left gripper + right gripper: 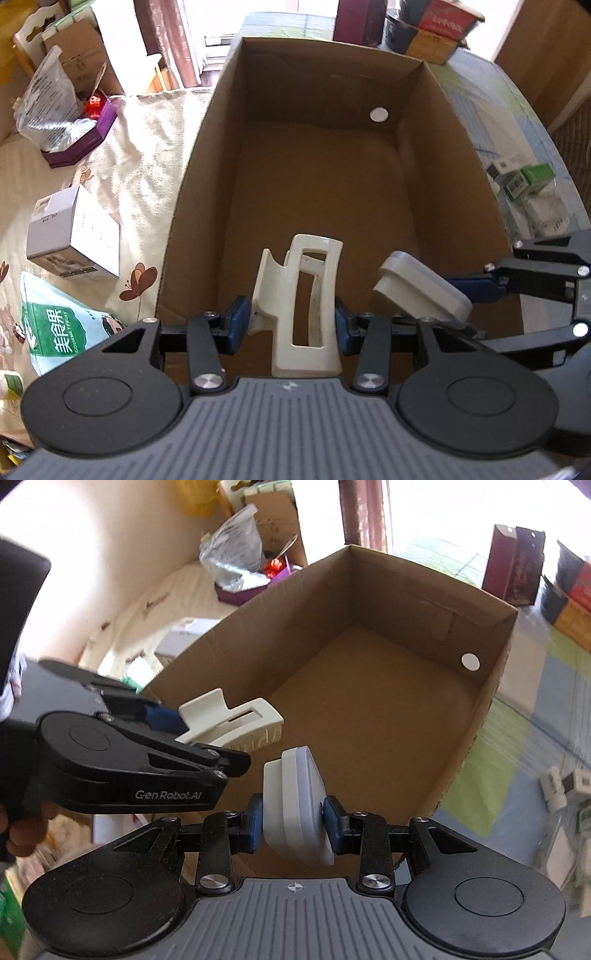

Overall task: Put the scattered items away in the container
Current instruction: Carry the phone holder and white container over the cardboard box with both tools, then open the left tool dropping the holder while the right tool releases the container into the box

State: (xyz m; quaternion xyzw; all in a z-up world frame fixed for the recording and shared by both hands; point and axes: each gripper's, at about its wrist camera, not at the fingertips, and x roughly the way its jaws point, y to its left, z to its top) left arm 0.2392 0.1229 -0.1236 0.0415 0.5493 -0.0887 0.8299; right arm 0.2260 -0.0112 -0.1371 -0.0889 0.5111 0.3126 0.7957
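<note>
An open brown cardboard box [207, 122] fills the middle of both views, its floor bare [491, 709]. My left gripper [290, 319] is shut on a cream hair claw clip [308, 295], held over the box's near end. My right gripper [293, 821] is shut on a white and grey square block [295, 801], also over the near edge of the box. In the right wrist view the left gripper [177, 734] and the claw clip [236, 720] hang just left of the block. The block [421, 286] shows at the right in the left wrist view.
On the flowered cloth left of the box lie a white carton [74, 236], a green snack bag [55, 332] and a purple tray [79, 144] with a plastic bag. Small green and white packets [528, 188] lie right of the box. Stacked boxes [436, 33] stand behind it.
</note>
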